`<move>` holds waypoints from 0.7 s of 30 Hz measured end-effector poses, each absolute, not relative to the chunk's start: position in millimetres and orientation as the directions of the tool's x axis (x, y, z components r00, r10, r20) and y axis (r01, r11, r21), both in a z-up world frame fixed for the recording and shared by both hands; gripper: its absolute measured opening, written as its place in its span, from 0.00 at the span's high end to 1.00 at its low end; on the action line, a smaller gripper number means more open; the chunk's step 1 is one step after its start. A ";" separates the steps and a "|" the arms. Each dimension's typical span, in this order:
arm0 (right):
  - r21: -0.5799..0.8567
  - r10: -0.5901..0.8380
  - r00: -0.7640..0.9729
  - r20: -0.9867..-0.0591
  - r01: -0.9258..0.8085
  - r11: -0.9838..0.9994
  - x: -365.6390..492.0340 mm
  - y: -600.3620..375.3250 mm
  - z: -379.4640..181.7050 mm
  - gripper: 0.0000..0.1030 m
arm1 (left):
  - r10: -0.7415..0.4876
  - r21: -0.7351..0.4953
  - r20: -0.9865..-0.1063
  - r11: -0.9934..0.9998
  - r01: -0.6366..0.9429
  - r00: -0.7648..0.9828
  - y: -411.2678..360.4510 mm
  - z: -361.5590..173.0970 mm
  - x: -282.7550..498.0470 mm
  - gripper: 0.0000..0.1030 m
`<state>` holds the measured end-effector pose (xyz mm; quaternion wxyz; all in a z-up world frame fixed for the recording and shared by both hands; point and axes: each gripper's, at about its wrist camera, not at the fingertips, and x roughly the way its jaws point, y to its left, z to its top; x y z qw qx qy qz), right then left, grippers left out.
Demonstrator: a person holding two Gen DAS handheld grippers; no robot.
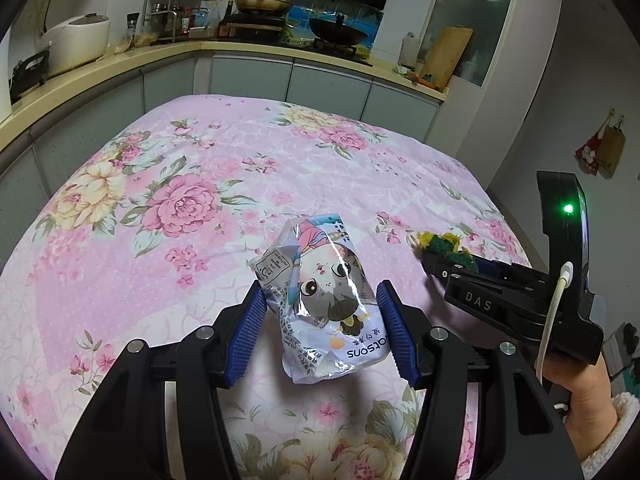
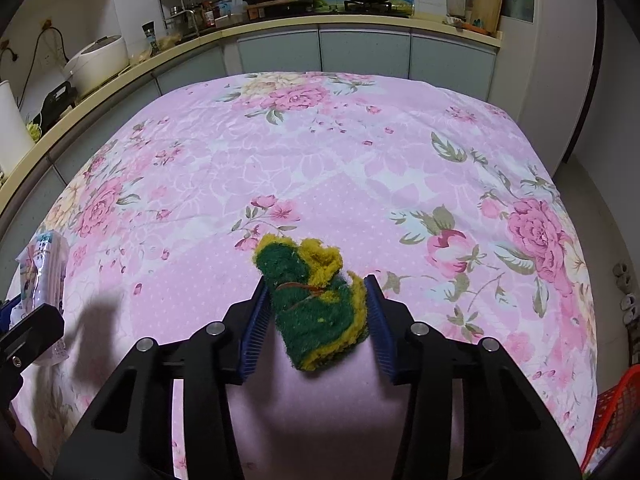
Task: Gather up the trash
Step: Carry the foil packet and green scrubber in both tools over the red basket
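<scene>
A crumpled white snack packet (image 1: pixel 320 304) with a cartoon cat on it sits between the blue pads of my left gripper (image 1: pixel 322 292), which is shut on it just above the pink floral tablecloth (image 1: pixel 200 184). A worn green and yellow scouring sponge (image 2: pixel 316 308) is pinched between the pads of my right gripper (image 2: pixel 317 284), low over the cloth. In the left wrist view the right gripper (image 1: pixel 436 258) shows at the right with the sponge (image 1: pixel 444 244) at its tip. The packet (image 2: pixel 44 272) shows at the far left of the right wrist view.
A kitchen counter (image 1: pixel 120 60) with a rice cooker (image 1: pixel 76 40), a spice rack and pans runs behind the table. A red plastic basket (image 2: pixel 616 412) stands off the table's right edge. A person's hand (image 1: pixel 580 392) holds the right gripper's handle.
</scene>
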<state>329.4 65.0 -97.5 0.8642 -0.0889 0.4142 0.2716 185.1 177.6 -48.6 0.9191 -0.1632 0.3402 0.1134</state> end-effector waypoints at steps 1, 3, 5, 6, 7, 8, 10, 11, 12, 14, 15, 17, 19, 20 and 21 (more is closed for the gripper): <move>0.071 0.397 0.511 -0.763 -0.543 0.837 327.8 64.2 -96.9 0.58 | 0.099 -0.222 -0.662 0.921 -0.321 0.743 177.5 -48.6 184.7 0.47; 0.071 0.399 0.514 -0.759 -0.545 0.836 324.2 62.5 -95.4 0.58 | 0.104 -0.219 -0.661 0.921 -0.323 0.743 177.0 -47.8 183.5 0.47; 0.072 0.402 0.518 -0.755 -0.545 0.835 320.2 60.1 -93.9 0.58 | 0.109 -0.214 -0.659 0.921 -0.325 0.744 176.3 -46.9 182.3 0.47; 0.074 0.404 0.520 -0.753 -0.544 0.836 318.1 58.8 -92.8 0.58 | 0.114 -0.209 -0.659 0.922 -0.326 0.744 175.3 -46.4 181.4 0.47; 0.077 0.408 0.521 -0.750 -0.543 0.836 315.6 57.3 -91.5 0.58 | 0.119 -0.203 -0.657 0.923 -0.327 0.745 174.6 -45.8 180.1 0.47; 0.081 0.412 0.522 -0.747 -0.543 0.836 313.1 55.7 -90.1 0.58 | 0.120 -0.203 -0.656 0.923 -0.327 0.745 174.2 -45.2 179.4 0.47; 0.086 0.416 0.526 -0.742 -0.540 0.837 307.4 52.8 -87.0 0.58 | 0.122 -0.203 -0.654 0.922 -0.328 0.746 173.7 -44.4 176.4 0.47; 0.090 0.421 0.529 -0.737 -0.540 0.837 303.6 50.6 -84.9 0.58 | 0.123 -0.203 -0.653 0.922 -0.329 0.747 173.0 -43.8 174.9 0.47; 0.098 0.429 0.531 -0.731 -0.540 0.836 298.9 47.7 -82.3 0.58 | 0.125 -0.201 -0.652 0.923 -0.329 0.748 172.7 -43.3 173.2 0.47; 0.103 0.437 0.538 -0.720 -0.540 0.835 290.7 44.9 -77.8 0.58 | 0.127 -0.201 -0.649 0.922 -0.330 0.750 172.4 -42.3 170.2 0.47; 0.105 0.443 0.546 -0.712 -0.540 0.835 284.4 42.1 -74.0 0.58 | 0.128 -0.202 -0.647 0.922 -0.331 0.751 171.9 -41.6 168.5 0.47; 0.115 0.453 0.555 -0.697 -0.538 0.835 275.4 37.0 -68.0 0.58 | 0.128 -0.201 -0.643 0.923 -0.328 0.755 170.4 -40.1 164.3 0.47; 0.125 0.464 0.566 -0.682 -0.534 0.836 266.0 31.1 -61.8 0.58 | 0.130 -0.198 -0.638 0.925 -0.325 0.759 168.7 -38.0 159.8 0.47; 0.130 0.469 0.572 -0.673 -0.533 0.836 260.5 27.6 -58.1 0.58 | 0.132 -0.198 -0.635 0.925 -0.325 0.761 167.7 -36.9 158.3 0.47; 0.132 0.472 0.576 -0.667 -0.532 0.836 257.2 25.2 -55.7 0.58 | 0.134 -0.196 -0.632 0.925 -0.325 0.763 167.0 -35.5 155.6 0.47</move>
